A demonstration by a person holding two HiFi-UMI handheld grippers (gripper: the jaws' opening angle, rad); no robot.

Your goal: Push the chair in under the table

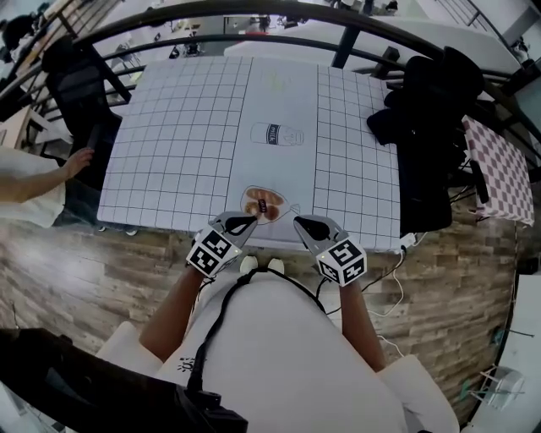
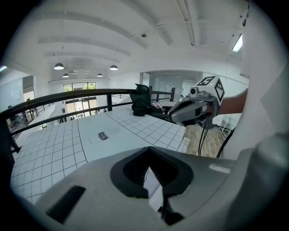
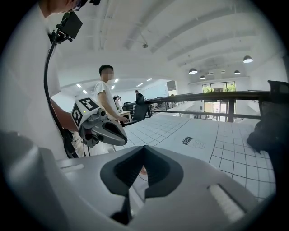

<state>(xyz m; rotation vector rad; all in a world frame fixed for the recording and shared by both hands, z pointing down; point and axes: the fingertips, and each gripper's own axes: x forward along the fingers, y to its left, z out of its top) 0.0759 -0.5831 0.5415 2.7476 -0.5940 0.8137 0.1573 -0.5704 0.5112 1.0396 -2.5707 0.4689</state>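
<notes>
A black office chair (image 1: 78, 91) stands at the table's left side, and another person's hand (image 1: 80, 161) rests by it. A second chair draped in black clothes (image 1: 429, 135) stands at the right side. The table (image 1: 186, 152) wears a white gridded cloth. My left gripper (image 1: 247, 223) and right gripper (image 1: 303, 224) hover side by side over the table's near edge, both shut and holding nothing. The left gripper view looks past its own closed jaws at the right gripper (image 2: 192, 109) and the black clothes (image 2: 141, 100). The right gripper view shows the left gripper (image 3: 104, 131) and the left chair (image 3: 138, 111).
A dark curved railing (image 1: 254, 13) runs behind the table. White cables (image 1: 397, 262) trail on the wooden floor at the table's near right corner. A checked cloth (image 1: 499, 169) lies at the far right. A person (image 3: 106, 97) stands by the left chair.
</notes>
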